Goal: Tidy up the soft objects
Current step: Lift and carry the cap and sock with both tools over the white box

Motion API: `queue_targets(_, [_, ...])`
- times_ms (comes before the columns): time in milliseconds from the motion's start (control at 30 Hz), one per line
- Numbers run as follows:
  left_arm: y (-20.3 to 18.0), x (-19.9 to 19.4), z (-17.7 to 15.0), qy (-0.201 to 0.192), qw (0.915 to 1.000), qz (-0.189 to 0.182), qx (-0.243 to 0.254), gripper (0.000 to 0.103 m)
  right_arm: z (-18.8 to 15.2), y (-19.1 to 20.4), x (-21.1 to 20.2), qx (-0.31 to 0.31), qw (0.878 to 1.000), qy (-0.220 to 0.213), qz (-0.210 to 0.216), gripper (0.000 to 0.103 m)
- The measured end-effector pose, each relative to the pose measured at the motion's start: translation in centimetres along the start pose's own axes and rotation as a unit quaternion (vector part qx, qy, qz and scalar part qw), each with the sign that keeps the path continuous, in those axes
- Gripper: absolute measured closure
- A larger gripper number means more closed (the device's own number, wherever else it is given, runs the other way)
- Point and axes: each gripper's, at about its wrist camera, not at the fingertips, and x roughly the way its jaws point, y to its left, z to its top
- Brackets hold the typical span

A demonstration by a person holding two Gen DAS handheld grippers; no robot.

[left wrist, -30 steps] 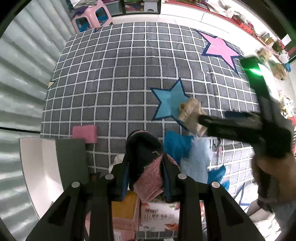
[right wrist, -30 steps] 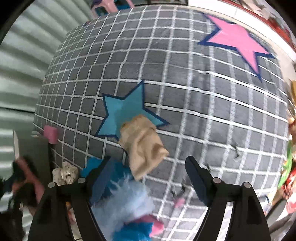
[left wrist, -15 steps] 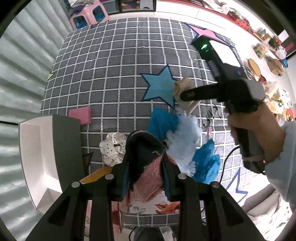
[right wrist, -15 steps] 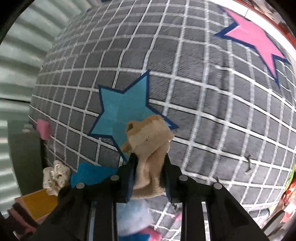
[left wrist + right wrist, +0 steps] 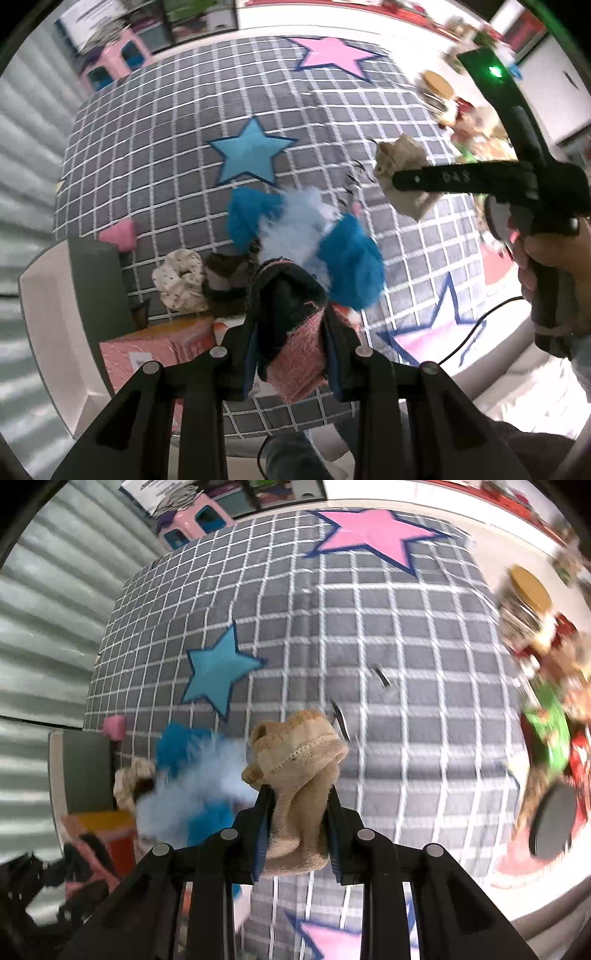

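Observation:
My left gripper (image 5: 290, 325) is shut on a black and pink-red knit sock (image 5: 291, 325), held above the grey checked rug (image 5: 147, 155). My right gripper (image 5: 297, 797) is shut on a tan sock (image 5: 299, 760), lifted off the rug; the left wrist view shows that tan sock (image 5: 400, 162) in the air at the right, pinched by the right gripper (image 5: 397, 181). On the rug below lie a fluffy blue toy (image 5: 306, 232), a white spotted scrunchie (image 5: 181, 277) and a dark brown scrunchie (image 5: 225, 277).
A grey and white bin (image 5: 88, 280) stands at the rug's left edge, with a pink sponge (image 5: 120, 234) beside it and an orange-pink box (image 5: 162, 343) in front. Small dark clips (image 5: 382, 675) lie on the rug. Cluttered toys (image 5: 546, 716) line the right side.
The right gripper closed on the tan sock and lifted it off the blue star toward the right. The left gripper, still holding its sock, drifted and rose a little.

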Motion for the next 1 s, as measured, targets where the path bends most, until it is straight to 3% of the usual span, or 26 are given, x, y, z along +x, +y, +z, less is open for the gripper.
queue_targets(267, [-0.2, -1.1, -5.4, -0.009, 0.9977, -0.034, 0.059, 0.07, -8.8, 2.1, -1.5, 0.04, 0.999, 0.007, -0.01, 0.075])
queue_targets(500, [1.7, -2.5, -10.4, -0.026, 0.9965, -0.039, 0.069, 0.07, -15.4, 6.8, -0.8, 0.047, 0.998, 0.029, 0.003, 0.075])
queue_targets(700, [5.1, -4.2, -14.2, -0.052, 0.9975, -0.028, 0.04, 0.07, -18.8, 11.7, -0.5, 0.012, 0.999, 0.038, 0.018, 0.075])
queue_targets(1000, [11.5, -6.4, -18.5, -0.083, 0.9947, -0.001, -0.06, 0.07, -20.1, 20.1, -0.3, -0.081, 0.995, 0.043, 0.037, 0.075])
